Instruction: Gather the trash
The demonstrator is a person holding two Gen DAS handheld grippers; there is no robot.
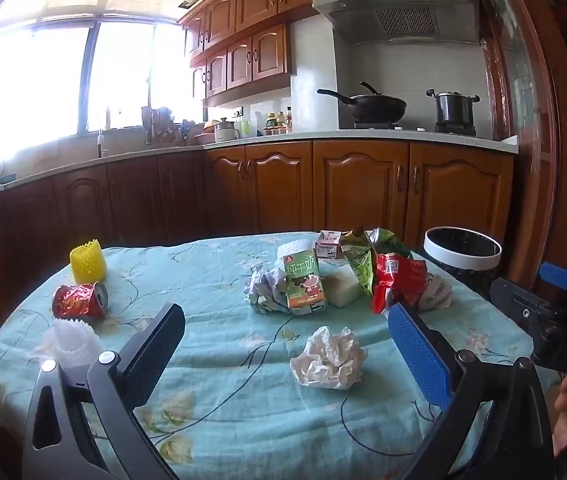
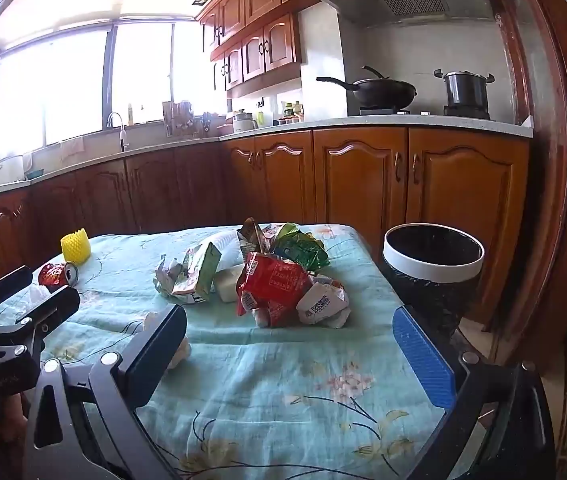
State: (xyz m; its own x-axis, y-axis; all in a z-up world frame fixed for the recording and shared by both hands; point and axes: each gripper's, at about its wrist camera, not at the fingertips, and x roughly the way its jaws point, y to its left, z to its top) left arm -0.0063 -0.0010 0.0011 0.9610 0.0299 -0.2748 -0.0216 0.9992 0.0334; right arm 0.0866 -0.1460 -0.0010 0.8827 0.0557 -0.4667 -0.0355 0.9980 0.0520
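A crumpled white paper ball (image 1: 329, 360) lies on the teal flowered tablecloth (image 1: 211, 280), between the wide-open fingers of my left gripper (image 1: 285, 314), untouched. Beyond it sits a pile: a green milk carton (image 1: 305, 284), crumpled paper (image 1: 263, 292), a red snack wrapper (image 1: 397, 280) and a green wrapper (image 1: 363, 256). My right gripper (image 2: 289, 320) is open and empty just short of the red wrapper (image 2: 271, 284) and a crumpled white packet (image 2: 321, 304). At the left lie a crushed red can (image 1: 79, 300), a yellow foam net (image 1: 88, 266) and a white foam net (image 1: 71, 344).
A black-lined bin with a white rim (image 2: 433, 256) stands on the floor beside the table's far right corner. Wooden kitchen cabinets (image 1: 359, 192) run behind the table. A hand holds each gripper's handle at the frame edges.
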